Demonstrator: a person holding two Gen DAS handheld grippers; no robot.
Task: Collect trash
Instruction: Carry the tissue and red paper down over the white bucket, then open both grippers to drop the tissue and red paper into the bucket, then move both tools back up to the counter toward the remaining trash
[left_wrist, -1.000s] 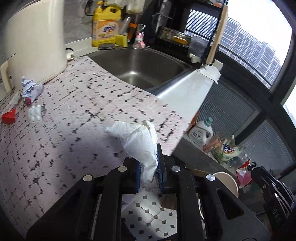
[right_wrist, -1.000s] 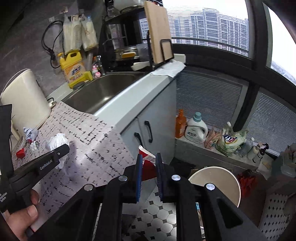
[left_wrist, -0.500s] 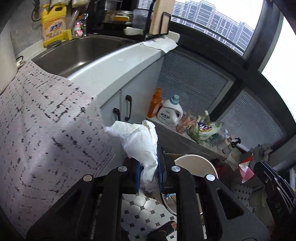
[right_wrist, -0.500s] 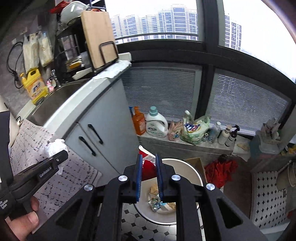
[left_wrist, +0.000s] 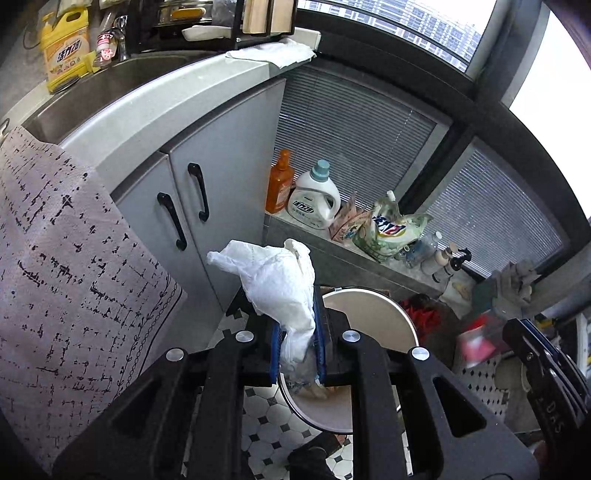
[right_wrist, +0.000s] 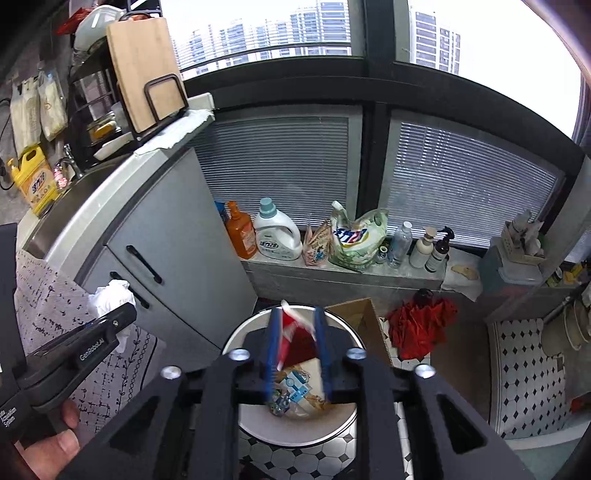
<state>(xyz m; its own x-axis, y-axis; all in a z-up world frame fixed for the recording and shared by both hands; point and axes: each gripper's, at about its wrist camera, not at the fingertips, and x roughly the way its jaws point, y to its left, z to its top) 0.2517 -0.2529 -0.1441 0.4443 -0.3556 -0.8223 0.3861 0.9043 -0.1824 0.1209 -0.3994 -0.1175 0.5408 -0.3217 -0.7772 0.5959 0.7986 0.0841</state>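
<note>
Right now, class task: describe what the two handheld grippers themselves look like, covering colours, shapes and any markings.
Each gripper, left and right, is matt black plastic with angular linkage arms, round silver pivot bolts and two flat fingers faced with blue pads. Seen from the right wrist view, the left gripper's side bears white lettering reading GenRobot.AI. No cables show.

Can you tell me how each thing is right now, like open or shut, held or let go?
Left tongs: shut on the white tissue.
White tissue: crumpled, held above the bin.
Right tongs: open, jaws have just been opening.
Red wrapper: loose between the open jaws, over the bin.
Trash bin: open top, trash already inside.
Cabinet doors: shut.
Cutting board: upright in its rack.
</note>
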